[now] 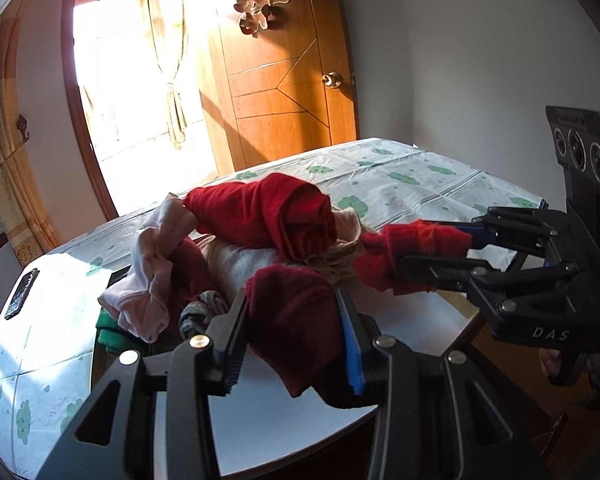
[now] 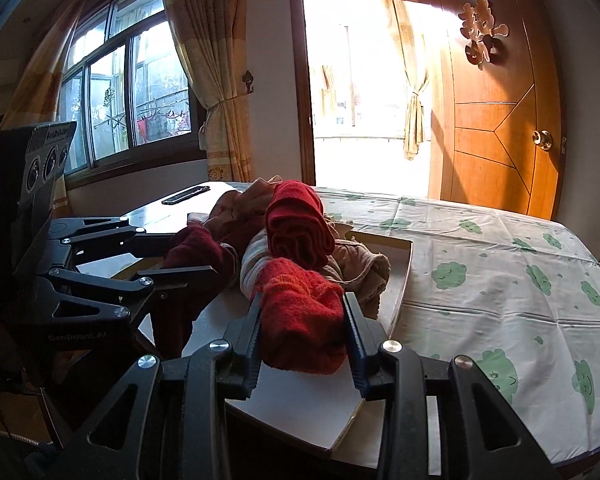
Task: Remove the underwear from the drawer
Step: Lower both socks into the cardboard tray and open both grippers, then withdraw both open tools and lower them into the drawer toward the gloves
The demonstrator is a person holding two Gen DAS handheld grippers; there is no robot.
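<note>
Dark red underwear [image 1: 296, 320] sits clamped in the left gripper [image 1: 292, 344], above the white drawer [image 1: 432, 320]. The right gripper [image 2: 304, 344] pinches a brighter red piece [image 2: 304, 320]. A clothes pile [image 1: 236, 240] lies beyond, beside the green-patterned tablecloth [image 2: 500, 280].

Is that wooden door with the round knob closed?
No, the wooden door is swung open beside a bright doorway, where daylight and a tied curtain show through.
</note>
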